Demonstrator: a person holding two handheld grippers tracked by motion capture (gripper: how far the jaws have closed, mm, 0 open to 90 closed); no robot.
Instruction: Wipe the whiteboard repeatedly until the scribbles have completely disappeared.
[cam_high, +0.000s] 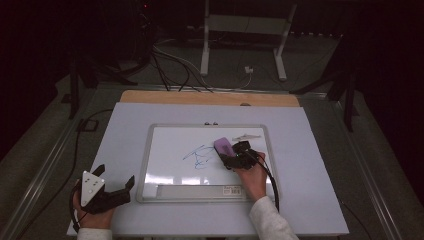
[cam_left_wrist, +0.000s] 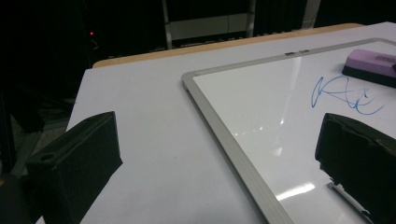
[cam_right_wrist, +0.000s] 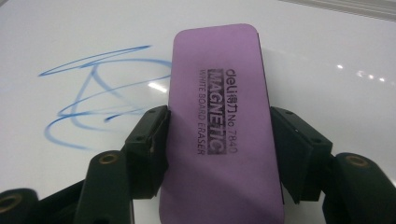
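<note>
The right gripper jaws clamp the purple eraser, hiding part of the blue scribble; left gripper jaws gape.

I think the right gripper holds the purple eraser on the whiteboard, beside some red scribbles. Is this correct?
Not quite: the scribbles are blue, not red, as the right gripper view shows. The rest holds: the right gripper is closed on the purple eraser, on the whiteboard.
</note>
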